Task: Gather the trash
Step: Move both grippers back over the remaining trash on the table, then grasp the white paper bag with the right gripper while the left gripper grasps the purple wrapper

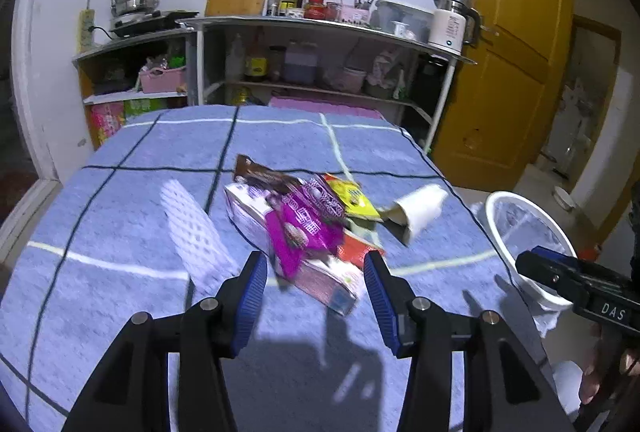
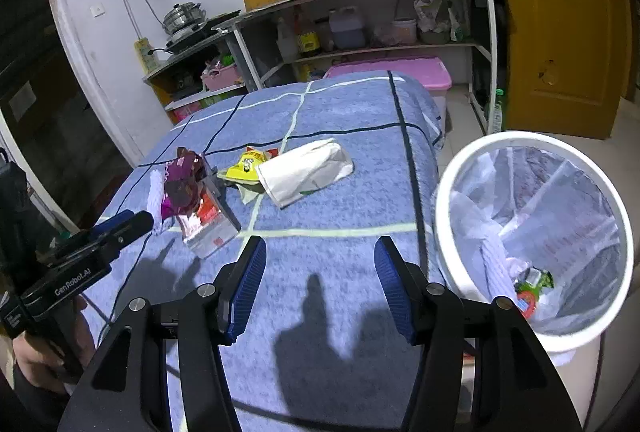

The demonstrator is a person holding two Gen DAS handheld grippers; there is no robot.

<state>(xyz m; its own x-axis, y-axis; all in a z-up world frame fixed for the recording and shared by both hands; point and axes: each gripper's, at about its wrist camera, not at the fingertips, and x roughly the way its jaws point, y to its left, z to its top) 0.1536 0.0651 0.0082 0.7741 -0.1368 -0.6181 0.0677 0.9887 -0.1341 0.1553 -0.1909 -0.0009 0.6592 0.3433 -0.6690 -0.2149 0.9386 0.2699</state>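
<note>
On the blue checked cloth of the worktop (image 2: pixel 340 200) lies a heap of trash: a crumpled glossy magenta wrapper (image 1: pixel 304 228) over a flat pale carton (image 1: pixel 256 212), a yellow snack packet (image 2: pixel 246 168) and a tipped white paper cup (image 2: pixel 308 168). The left gripper (image 1: pixel 316 296) and right gripper (image 2: pixel 320 284) both have jaws spread, nothing between them. The white mesh bin with plastic liner (image 2: pixel 452 208) stands just beside the worktop's edge, with some scraps inside.
</note>
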